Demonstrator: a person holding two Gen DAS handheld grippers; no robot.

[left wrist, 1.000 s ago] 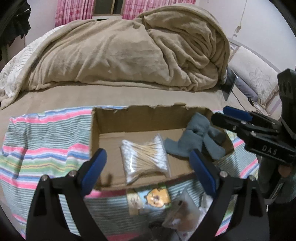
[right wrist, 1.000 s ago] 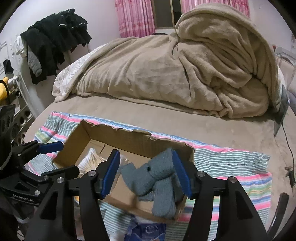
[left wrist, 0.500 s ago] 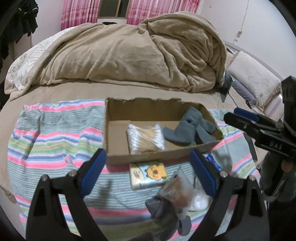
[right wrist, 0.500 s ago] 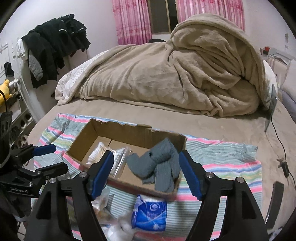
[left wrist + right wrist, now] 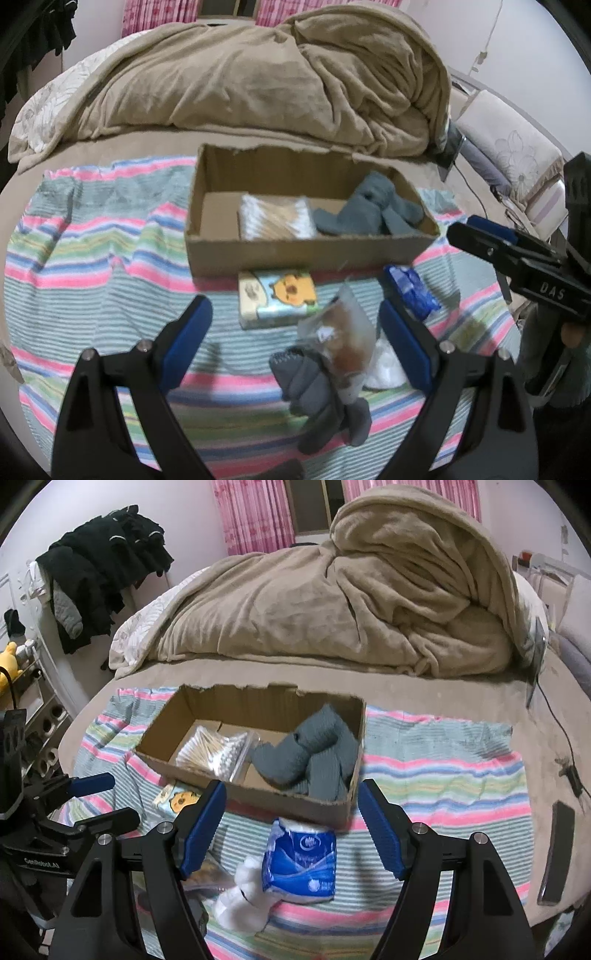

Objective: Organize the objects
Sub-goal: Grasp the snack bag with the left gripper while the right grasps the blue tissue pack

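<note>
The cardboard box (image 5: 306, 254) on the striped towel (image 5: 92, 258) holds a bag of cotton swabs (image 5: 275, 218) and grey-blue socks (image 5: 306, 753). In front of it lie a cartoon tissue pack (image 5: 280, 299), a blue tissue pack (image 5: 301, 860), a clear bag with brown contents (image 5: 343, 343), dark grey socks (image 5: 321, 398) and a white wad (image 5: 243, 897). My left gripper (image 5: 293, 332) hovers open above the clear bag. My right gripper (image 5: 291, 797) is open and empty over the blue pack, short of the box.
A heaped beige blanket (image 5: 351, 602) fills the far half of the bed. A dark phone (image 5: 556, 853) and a cable (image 5: 557, 731) lie near the right edge. Black clothes (image 5: 99, 572) hang at the far left.
Both grippers drew back from the box toward the bed's near edge. The right jaws widened off the grey-blue socks, which stay in the box. The loose items in front came into view.
</note>
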